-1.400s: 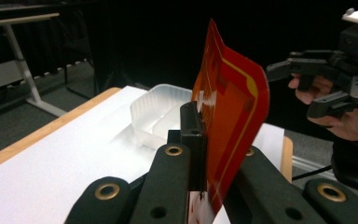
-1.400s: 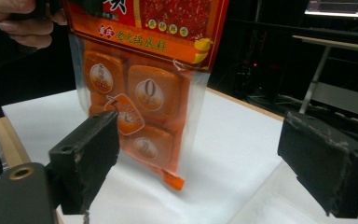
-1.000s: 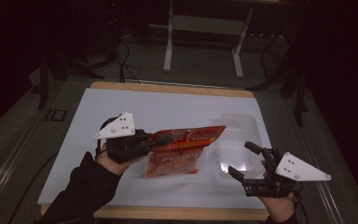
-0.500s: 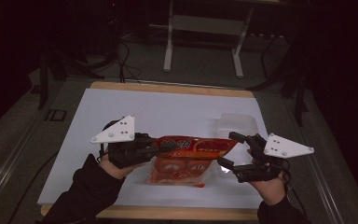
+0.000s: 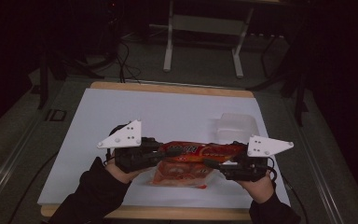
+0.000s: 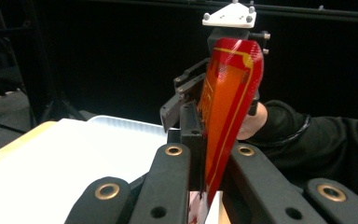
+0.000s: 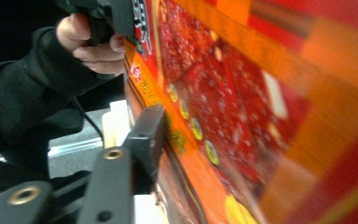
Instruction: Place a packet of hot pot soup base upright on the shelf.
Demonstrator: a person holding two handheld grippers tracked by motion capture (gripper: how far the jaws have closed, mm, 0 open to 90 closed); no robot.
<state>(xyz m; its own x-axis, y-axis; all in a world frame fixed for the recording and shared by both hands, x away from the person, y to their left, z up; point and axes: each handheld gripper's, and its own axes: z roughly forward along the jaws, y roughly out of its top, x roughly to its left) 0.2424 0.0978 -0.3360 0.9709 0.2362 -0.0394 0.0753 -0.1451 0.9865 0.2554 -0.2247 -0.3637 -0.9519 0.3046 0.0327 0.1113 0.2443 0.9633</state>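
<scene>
snack bag [image 5: 193, 158]: red and orange foil pouch, held up off the white board [image 5: 121, 112] in front of me, between my two hands
long axis: the sealed top edge runs across me, left to right, and the pouch body hangs down from it toward the board
left tongs [image 5: 161, 154]: clamped together on the left end of the top seam; in the left gripper view the foil [image 6: 228, 93] stands edge-on between my black jaws
right tongs [image 5: 214, 164]: jaws have just been closing, with the right end of the bag between them; in the right gripper view one jaw [image 7: 144, 133] lies against the printed face [image 7: 242, 102]; i cannot tell whether the far jaw is pressing yet, so i judge this grip not settled
which way the bag lies: straight inward from each tongs, so the two point at each other along the seam
nearer hand: both are at the bag, the left with the firmer hold
clear tub [image 5: 235, 127]: on the board just behind my right hand, apart from the bag
next move, my judgement: finish the right pinch on the seam before i pull the ends apart
</scene>
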